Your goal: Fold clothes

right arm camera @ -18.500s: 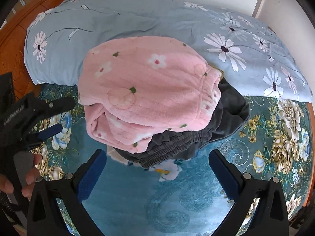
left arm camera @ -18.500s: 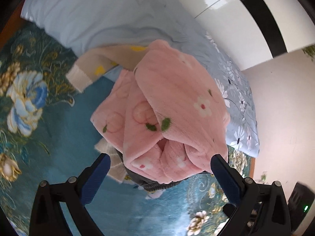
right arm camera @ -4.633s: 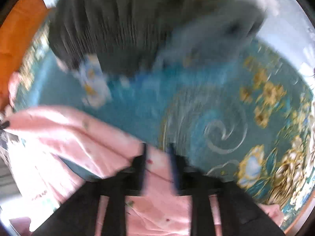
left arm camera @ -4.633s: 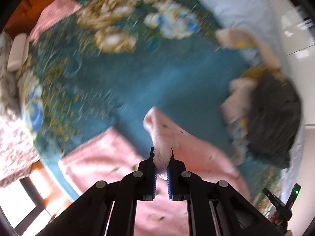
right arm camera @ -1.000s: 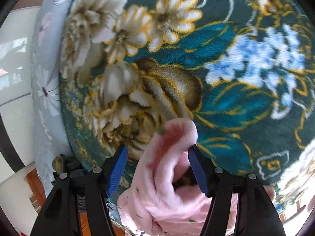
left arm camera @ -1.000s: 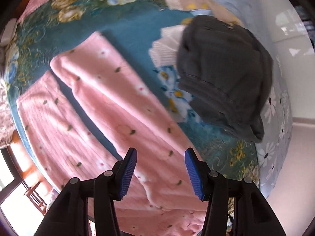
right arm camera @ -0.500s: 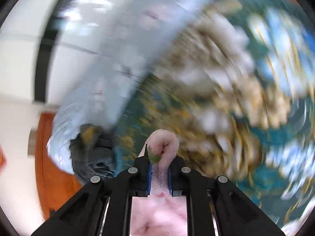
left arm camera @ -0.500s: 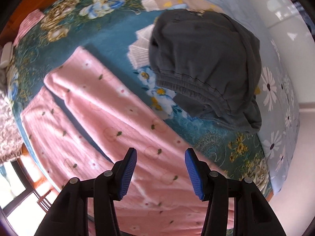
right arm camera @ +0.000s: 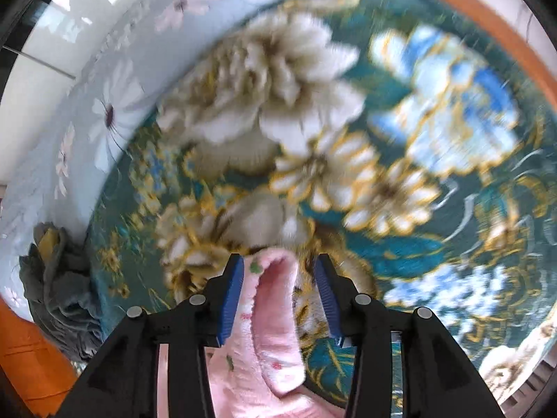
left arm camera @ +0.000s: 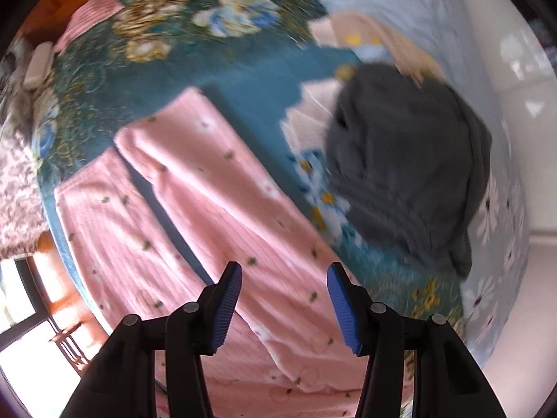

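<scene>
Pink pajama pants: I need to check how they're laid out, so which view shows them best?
The left wrist view: the pink pajama pants lie spread, both legs visible. The right wrist view shows only a bunched edge between the opening right gripper.

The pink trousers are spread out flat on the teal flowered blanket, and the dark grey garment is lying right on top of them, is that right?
Not quite. The pink trousers do lie spread on the teal flowered blanket, but the dark grey garment is not on top of them. The left wrist view shows it beside them, with a strip of blanket between the two.
</scene>
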`<state>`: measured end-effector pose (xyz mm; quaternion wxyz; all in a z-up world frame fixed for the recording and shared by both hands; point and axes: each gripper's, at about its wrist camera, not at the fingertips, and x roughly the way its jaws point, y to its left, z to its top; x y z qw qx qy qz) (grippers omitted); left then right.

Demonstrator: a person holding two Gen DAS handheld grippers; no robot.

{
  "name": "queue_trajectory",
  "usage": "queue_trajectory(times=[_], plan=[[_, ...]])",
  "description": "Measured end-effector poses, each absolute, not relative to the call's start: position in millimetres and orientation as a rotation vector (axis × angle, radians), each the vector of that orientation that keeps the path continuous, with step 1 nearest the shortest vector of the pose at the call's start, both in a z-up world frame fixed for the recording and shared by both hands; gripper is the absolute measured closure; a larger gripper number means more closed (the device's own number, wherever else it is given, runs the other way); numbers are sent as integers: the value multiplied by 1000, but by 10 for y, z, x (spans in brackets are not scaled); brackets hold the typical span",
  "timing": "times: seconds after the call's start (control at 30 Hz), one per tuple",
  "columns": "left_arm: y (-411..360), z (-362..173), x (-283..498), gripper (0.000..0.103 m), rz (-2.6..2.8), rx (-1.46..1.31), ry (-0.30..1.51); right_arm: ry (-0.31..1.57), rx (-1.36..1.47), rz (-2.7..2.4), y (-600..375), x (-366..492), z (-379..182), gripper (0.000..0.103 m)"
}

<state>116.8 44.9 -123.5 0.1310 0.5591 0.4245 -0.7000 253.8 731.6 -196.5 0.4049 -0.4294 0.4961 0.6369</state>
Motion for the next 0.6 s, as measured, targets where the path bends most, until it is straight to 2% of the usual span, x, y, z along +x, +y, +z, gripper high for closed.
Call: queue_trajectory(times=[0.2,0.4,0.6], plan=[[-404,-1500,1555,48,-1916,1471,1427,1239,-1061,1755,6627,2131,-1418,53],[-1152,-1887,1727,48,-1851,1418,1535,1398,-1146,1786,5404,1553,-1316,53],[-1829,-2314,1424,48,-1874,1543,1551,1376,-1221,1798,4296,853,-1078,53]])
